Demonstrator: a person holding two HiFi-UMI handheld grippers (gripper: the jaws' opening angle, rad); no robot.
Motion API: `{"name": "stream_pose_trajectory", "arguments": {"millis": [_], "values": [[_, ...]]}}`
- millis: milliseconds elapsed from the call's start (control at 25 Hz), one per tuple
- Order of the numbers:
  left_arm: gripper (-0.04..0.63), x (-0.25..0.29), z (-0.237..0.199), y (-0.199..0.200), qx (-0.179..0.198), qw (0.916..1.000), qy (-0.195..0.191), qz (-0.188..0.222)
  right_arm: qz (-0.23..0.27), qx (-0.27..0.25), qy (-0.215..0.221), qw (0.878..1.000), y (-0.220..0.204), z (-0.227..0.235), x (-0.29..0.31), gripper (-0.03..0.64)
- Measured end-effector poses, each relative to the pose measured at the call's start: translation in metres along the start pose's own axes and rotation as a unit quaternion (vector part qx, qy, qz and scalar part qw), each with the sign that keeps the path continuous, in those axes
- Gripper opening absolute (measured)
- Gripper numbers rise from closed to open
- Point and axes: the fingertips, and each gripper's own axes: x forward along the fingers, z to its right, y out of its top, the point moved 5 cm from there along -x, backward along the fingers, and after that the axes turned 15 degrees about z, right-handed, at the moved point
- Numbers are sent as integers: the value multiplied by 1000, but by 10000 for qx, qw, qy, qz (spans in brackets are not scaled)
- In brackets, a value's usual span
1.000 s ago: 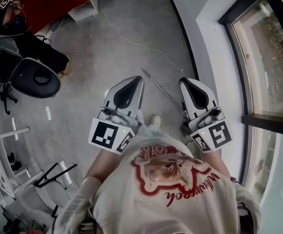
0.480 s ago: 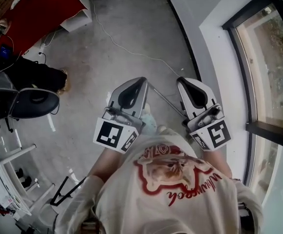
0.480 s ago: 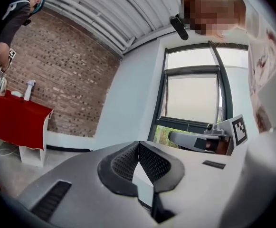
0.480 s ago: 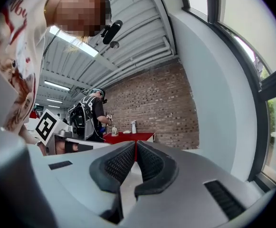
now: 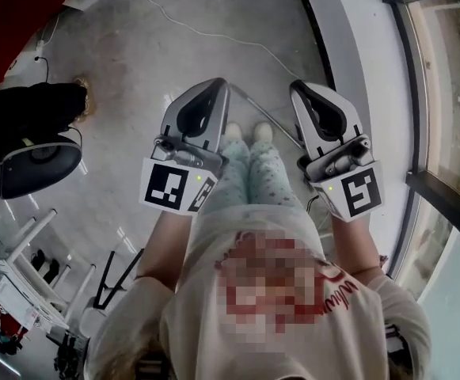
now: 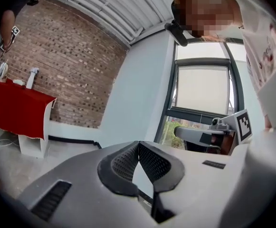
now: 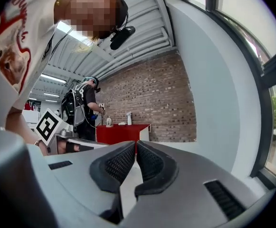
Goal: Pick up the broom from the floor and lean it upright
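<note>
Moved: both grippers sit higher in the head view than a second ago. The person's pale patterned trousers and white shoes [image 5: 233, 131] have come into view under them, and the floor has slid down the frame.
Task thing: thin grey metal broom handle [image 5: 249, 104] lies flat on the grey concrete floor [image 5: 134, 77]. It runs diagonally between the two gripper tips, towards the white wall [image 5: 356, 46]. Broom head not visible, probably hidden under the right gripper.
Left tool: left gripper [image 5: 217, 83] clenched on nothing. Ribbed black pads meet at the tip in the left gripper view [image 6: 138, 144].
Right tool: right gripper [image 5: 296, 86] likewise closed and empty [image 7: 136, 144].
Contact: neither touches the handle; both are well above it.
Step in hand: approach, pick not yet begun.
How to do it well: spread the jaws before dropping, not at the floor. Tip one gripper nose-down and set its pads square across the shaft. Keep the second free to catch higher up once the shaft rises. Mind the shoes, which are just beside the handle.
Pose: grippers side by side ahead of the waist, noses forward and about level, marker cubes nearest the body.
Lean target: that wall by the window [image 5: 451, 93] looks closest.
</note>
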Motion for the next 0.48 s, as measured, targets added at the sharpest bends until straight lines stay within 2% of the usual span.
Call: {"name": "stream_pose_trajectory", "arguments": {"millis": [120, 280, 480], "values": [[21, 5, -20, -45, -72, 9997, 119, -194, -305, 243, -15, 9992, -48, 7, 9, 31], [21, 16, -45, -105, -15, 9986, 317, -414, -796, 186, 117, 9966, -122, 17, 15, 31], [21, 17, -66, -183, -33, 9965, 462, -695, -1152, 446, 164, 9922, -202, 25, 6, 31]]}}
